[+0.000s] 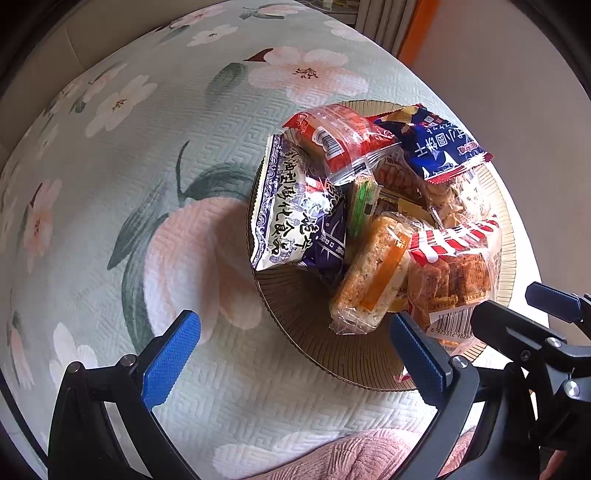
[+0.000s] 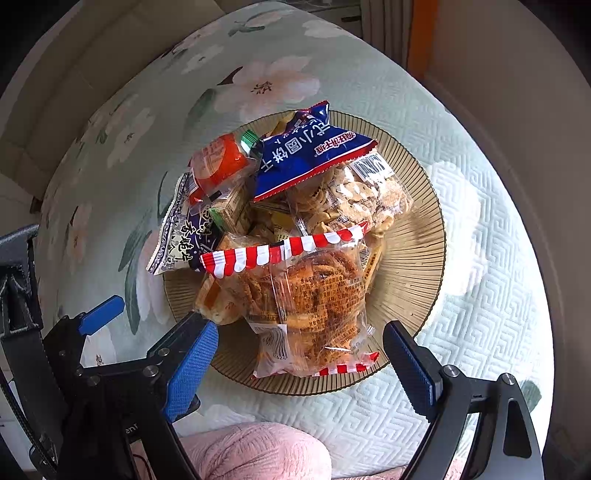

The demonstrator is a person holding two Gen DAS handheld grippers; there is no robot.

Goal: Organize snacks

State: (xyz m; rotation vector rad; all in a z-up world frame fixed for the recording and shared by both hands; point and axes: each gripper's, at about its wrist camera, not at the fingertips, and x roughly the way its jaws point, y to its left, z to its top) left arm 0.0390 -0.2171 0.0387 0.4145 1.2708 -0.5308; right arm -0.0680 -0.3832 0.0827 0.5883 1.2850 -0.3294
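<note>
A ribbed amber plate (image 1: 314, 332) (image 2: 413, 266) on the floral tablecloth holds a heap of snack packets. On top lie a blue packet (image 1: 439, 144) (image 2: 306, 155) and a red one (image 1: 336, 136) (image 2: 218, 166). A white packet with blue print (image 1: 284, 206) (image 2: 173, 236) hangs over the left rim. A clear packet with red-white striped ends (image 1: 458, 273) (image 2: 310, 295) lies nearest. My right gripper (image 2: 301, 365) is open, its blue pads standing either side of that packet's near end without touching it. My left gripper (image 1: 295, 350) is open over the plate's near-left rim, holding nothing.
The round table's green floral cloth (image 1: 147, 147) stretches to the left and far side of the plate. Pink fabric (image 1: 369, 454) (image 2: 258, 450) lies at the table's near edge. Floor and an orange strip (image 1: 417, 29) lie beyond the right edge.
</note>
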